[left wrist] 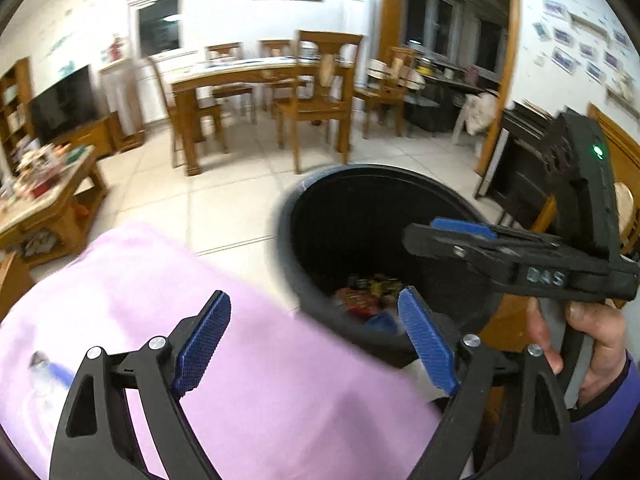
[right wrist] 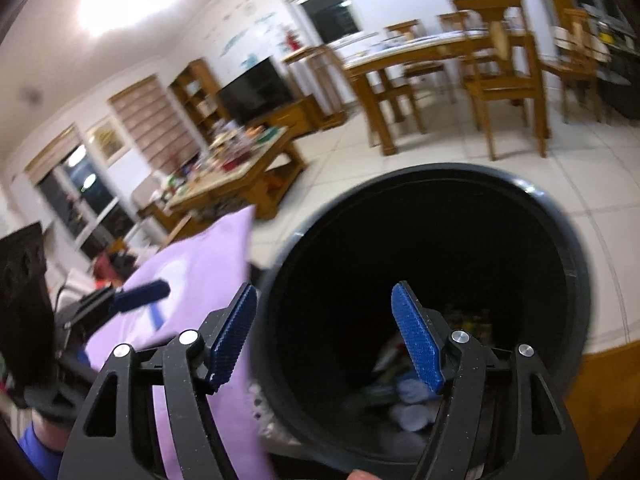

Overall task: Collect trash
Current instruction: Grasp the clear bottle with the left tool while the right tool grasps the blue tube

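My left tool (left wrist: 316, 344) and right tool (right wrist: 324, 336) both stand spread, nothing between their pads. The black bin (right wrist: 576, 280) fills the lower centre of the right view, trash (left wrist: 360, 300) at its bottom, a pink cloth (left wrist: 160, 300) beside it at left.

The bin (right wrist: 424, 280) stood on the tiled floor (left wrist: 224, 200), with trash (left wrist: 364, 300) lying in its bottom. A cloth-covered surface (left wrist: 200, 320) lay just to its left. Behind the bin stood the dining table (left wrist: 240, 76) with chairs (left wrist: 316, 100) around it, and the coffee table (left wrist: 44, 196) sat further left, before the television (left wrist: 64, 104).
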The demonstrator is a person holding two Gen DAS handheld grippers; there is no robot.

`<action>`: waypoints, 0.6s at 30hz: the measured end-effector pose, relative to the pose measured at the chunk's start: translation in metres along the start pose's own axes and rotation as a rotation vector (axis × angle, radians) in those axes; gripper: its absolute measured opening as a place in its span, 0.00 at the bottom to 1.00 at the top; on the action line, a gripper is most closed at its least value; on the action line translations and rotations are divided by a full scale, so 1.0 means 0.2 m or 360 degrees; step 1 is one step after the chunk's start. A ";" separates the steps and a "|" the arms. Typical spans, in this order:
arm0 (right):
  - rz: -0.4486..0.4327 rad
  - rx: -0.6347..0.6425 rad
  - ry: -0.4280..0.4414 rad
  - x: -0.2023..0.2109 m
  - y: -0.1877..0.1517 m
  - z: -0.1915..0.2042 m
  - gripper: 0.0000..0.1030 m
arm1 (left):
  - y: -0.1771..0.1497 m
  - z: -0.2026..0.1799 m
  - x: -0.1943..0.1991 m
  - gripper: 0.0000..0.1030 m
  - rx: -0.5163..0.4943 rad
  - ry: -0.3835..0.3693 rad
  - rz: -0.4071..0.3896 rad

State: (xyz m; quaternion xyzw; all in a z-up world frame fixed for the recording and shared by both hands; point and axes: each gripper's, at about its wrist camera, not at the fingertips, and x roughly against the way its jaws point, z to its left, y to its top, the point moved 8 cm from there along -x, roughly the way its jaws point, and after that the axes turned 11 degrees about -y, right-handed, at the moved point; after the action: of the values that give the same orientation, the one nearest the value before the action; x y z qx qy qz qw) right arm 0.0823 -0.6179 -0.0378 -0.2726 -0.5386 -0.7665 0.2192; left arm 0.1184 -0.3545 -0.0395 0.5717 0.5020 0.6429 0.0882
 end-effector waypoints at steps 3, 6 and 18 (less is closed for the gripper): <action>0.0126 0.0181 0.0129 -0.07 -0.05 0.30 0.84 | -0.07 0.25 0.14 0.83 0.0113 0.0132 -0.0007; 0.0222 0.0364 0.0199 -0.13 -0.11 0.59 0.92 | -0.16 0.56 0.28 0.83 0.0265 0.0296 0.0021; 0.0455 0.0995 0.0100 -0.49 -0.33 1.36 0.95 | -0.40 1.20 0.38 0.65 0.0621 0.0487 0.0154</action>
State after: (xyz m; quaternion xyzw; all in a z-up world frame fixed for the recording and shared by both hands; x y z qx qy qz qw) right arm 0.1650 -0.3344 -0.0748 -0.2413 -0.6969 -0.5338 0.4138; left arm 0.2532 -0.1334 -0.0879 0.4974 0.5962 0.6163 -0.1319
